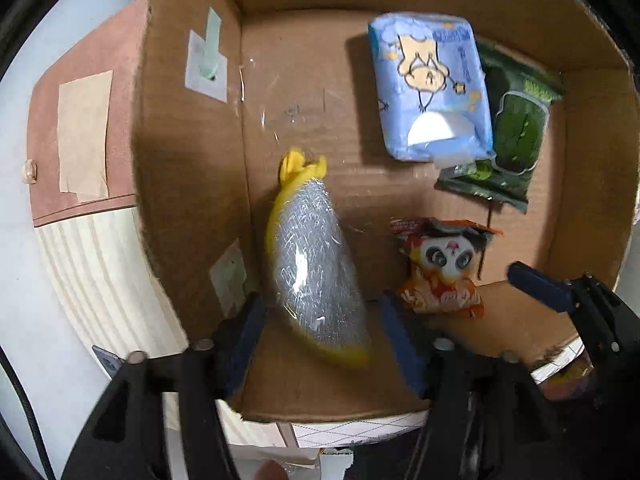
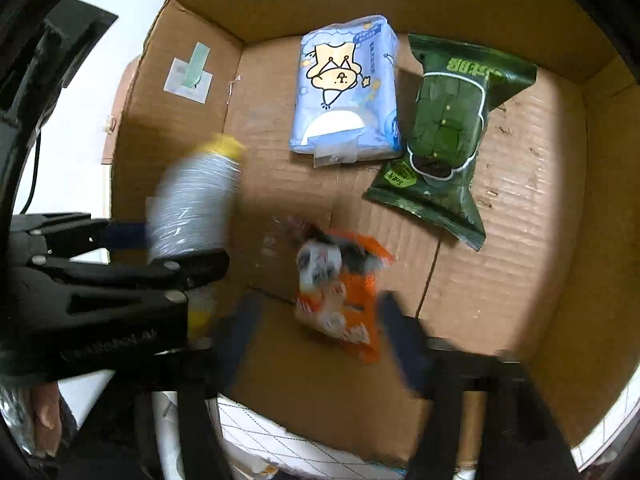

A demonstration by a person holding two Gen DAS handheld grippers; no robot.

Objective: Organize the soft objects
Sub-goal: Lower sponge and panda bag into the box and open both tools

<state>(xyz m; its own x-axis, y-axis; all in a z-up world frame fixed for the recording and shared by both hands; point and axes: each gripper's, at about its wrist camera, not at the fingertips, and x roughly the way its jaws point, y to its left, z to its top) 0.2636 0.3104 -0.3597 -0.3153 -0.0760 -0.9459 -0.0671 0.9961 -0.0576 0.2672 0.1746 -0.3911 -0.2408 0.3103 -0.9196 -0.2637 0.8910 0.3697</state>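
The yellow soft toy wrapped in clear crinkled film (image 1: 316, 256) sits near the left wall of the brown cardboard box (image 1: 192, 184), between the spread jaws of the left gripper (image 1: 320, 340); blur makes it hard to say whether it has landed. The orange panda-print snack packet (image 2: 340, 292) lies toward the near edge, between the right gripper's (image 2: 316, 336) spread, untouching jaws. The blue tissue pack (image 1: 432, 88) and green wipes pouch (image 1: 516, 136) line the far wall. Best lift both grippers straight up, clear of the film.

Cardboard box (image 2: 500, 280): floor bare right of orange snack pack (image 2: 344, 300); blue tissue pack (image 2: 344, 88) and green pouch (image 2: 444, 140) block far wall; walls enclose.
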